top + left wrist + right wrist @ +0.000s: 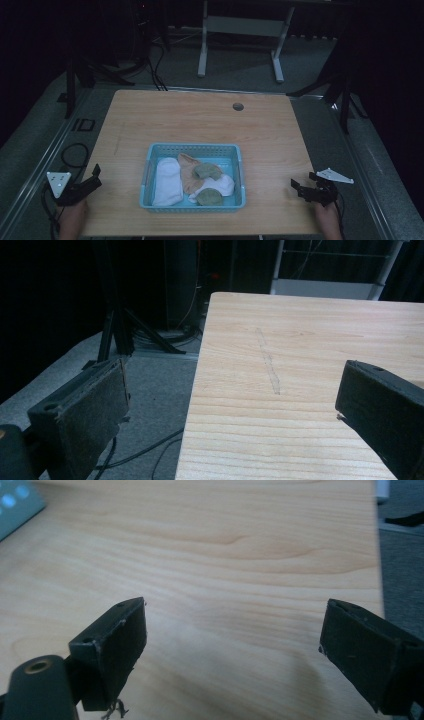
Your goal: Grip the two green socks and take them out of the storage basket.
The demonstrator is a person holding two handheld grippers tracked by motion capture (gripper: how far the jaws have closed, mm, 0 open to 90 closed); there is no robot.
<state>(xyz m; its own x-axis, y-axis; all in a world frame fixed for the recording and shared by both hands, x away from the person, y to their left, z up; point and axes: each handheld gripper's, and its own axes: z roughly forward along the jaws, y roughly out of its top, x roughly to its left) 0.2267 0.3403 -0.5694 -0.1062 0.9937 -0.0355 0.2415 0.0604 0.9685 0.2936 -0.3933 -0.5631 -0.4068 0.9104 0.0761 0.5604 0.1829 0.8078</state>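
Far left, the left tool point(95, 176) hangs at the near left corner of the pale wood-grain rectangular desk point(200, 120), jaws spread wide with nothing between them. In the left gripper view that tool point(230, 405) straddles the desk's left edge: one pad over the grey carpeted floor point(150, 385), the other over the wood, where a faint grey scuff line point(267, 362) runs along the grain. Black cables point(145, 450) lie on the floor beside the edge, and a black tripod stand point(117, 330) rises beyond.

Centre now: the light-blue plastic mesh basket point(193, 148) sits near the front edge, well apart from both tools. Inside it, a white sock point(167, 182) lies to the left, a peach sock point(187, 172) beside it, then two olive-green sock bundles point(206, 171) with another white piece between them. The dim light makes the folds hard to read. Bare wood lies open on both sides of the basket and behind it, up to a small round cable hole point(238, 106).

Right side: the right tool point(299, 186) hovers at the near right corner, jaws fully apart and empty. In the right gripper view it point(232, 635) looks over bare wood, the basket's corner point(17, 502) cut off at top left and the desk's right edge close by.

Behind, the room is dark; a white metal frame point(240, 30) stands on the floor.
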